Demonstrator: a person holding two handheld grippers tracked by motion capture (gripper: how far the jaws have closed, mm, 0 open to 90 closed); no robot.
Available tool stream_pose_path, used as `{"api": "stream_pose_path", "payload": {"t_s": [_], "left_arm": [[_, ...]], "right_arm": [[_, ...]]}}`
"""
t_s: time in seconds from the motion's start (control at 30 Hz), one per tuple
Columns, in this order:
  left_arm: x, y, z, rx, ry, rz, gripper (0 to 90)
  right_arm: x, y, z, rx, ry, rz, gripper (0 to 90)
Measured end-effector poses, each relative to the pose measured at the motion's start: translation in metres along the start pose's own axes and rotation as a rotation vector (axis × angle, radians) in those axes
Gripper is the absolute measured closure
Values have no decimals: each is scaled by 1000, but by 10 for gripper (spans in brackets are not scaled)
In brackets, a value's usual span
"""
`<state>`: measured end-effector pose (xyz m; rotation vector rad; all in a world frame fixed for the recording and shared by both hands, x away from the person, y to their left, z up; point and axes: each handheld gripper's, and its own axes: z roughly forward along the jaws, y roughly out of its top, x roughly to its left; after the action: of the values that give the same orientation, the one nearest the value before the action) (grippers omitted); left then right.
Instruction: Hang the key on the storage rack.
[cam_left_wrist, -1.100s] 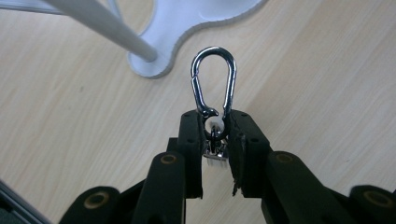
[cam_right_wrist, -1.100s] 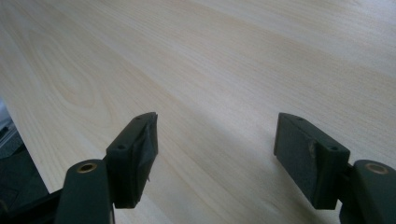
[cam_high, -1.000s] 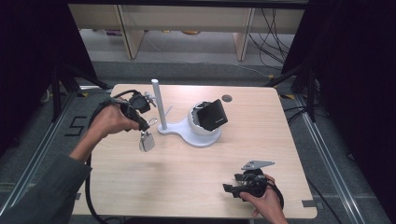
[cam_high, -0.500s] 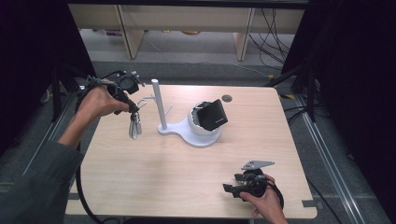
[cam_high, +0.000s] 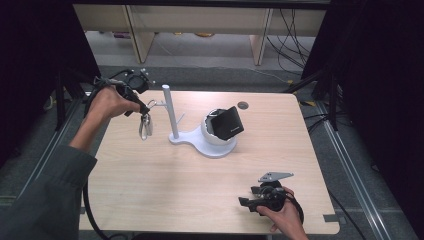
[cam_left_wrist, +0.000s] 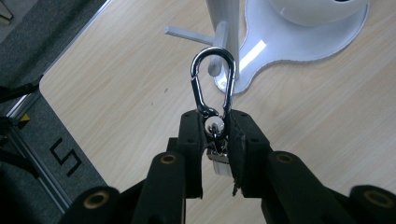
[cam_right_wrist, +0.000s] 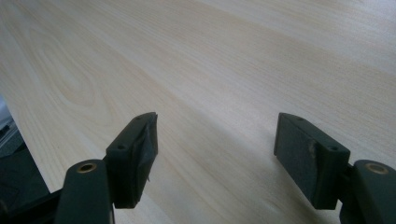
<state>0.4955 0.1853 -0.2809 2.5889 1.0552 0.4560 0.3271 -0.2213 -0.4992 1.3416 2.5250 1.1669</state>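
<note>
The carabiner (cam_left_wrist: 212, 88) hangs clamped in the left claw (cam_left_wrist: 216, 135) above the pale wooden desk (cam_high: 165, 185), just beside the white stand's (cam_high: 172, 117) post. The right claw (cam_right_wrist: 215, 154) gapes empty near the desk's front edge; dark curtains flank the room.

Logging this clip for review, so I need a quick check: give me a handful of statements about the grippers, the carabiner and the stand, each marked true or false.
1. The left gripper is shut on the carabiner. True.
2. The carabiner already hangs from the peg of the white stand. False: it is still in the jaws, near the post but not hooked on.
3. The right gripper holds a black box. False: its jaws stand open with nothing between them, over bare table.
4. A black box sits in the stand's white bowl. True.
5. The right gripper is beside the stand. False: it is at the table's near edge.
</note>
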Motion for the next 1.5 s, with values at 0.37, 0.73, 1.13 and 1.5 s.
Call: {"api": "stream_pose_path", "payload": {"t_s": [0.37, 0.73, 1.13, 1.5], "left_arm": [[-1, 2, 19, 11, -17, -6, 752], [-2, 4, 33, -13, -22, -12, 750], [-4, -1, 30, -34, -20, -10, 658], [-4, -20, 33, -72, -57, -64, 391]], "right_arm": [[1, 0, 1, 2, 4, 4, 313], [1, 1, -1, 29, 2, -8, 313], [2, 1, -1, 25, 13, -6, 313], [3, 1, -2, 16, 0, 9, 312]]}}
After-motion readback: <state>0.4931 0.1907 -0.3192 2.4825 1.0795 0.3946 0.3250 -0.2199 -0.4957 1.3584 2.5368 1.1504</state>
